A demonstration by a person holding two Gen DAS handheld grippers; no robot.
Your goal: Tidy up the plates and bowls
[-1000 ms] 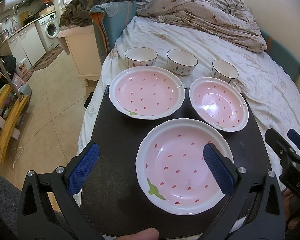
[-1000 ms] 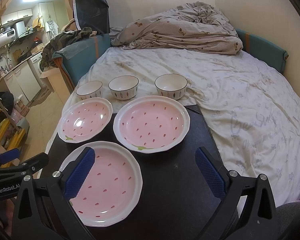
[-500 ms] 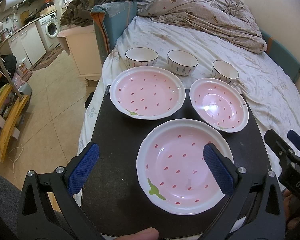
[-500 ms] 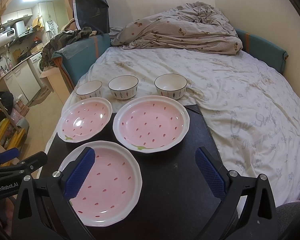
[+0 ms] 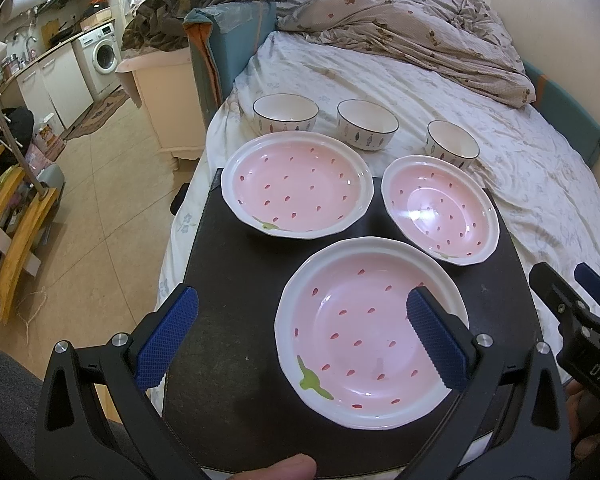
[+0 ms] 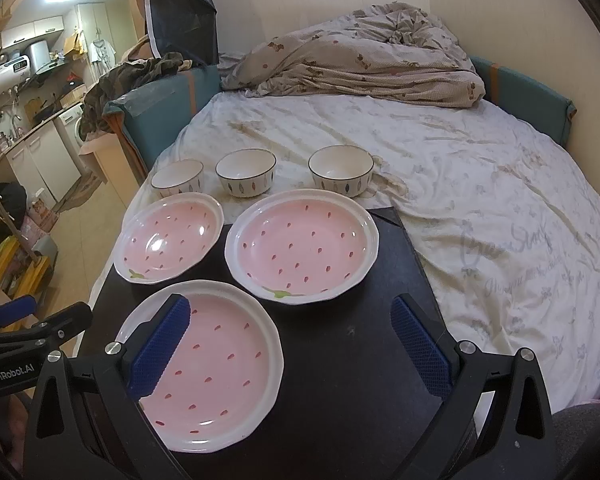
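Both the left gripper (image 5: 300, 330) and right gripper (image 6: 290, 344) hover spread apart (holding nothing) over three pink plates (image 5: 370, 310) on the black mat (image 5: 236, 280), three bowls (image 5: 367, 123) at twelve o'clock on the bed (image 5: 500, 152).

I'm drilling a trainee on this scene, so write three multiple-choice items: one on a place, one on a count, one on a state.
1. Where do the three bowls stand?
A. on the black mat
B. on the bedsheet beyond the plates
C. stacked in a plate

2. How many pink plates are there?
A. two
B. three
C. four

3. How is the left gripper?
A. open, holding nothing
B. shut on a plate
C. shut on a bowl

Answers:
1 B, the bowls sit on the bedsheet.
2 B, three pink plates lie apart.
3 A, the left gripper stands wide.
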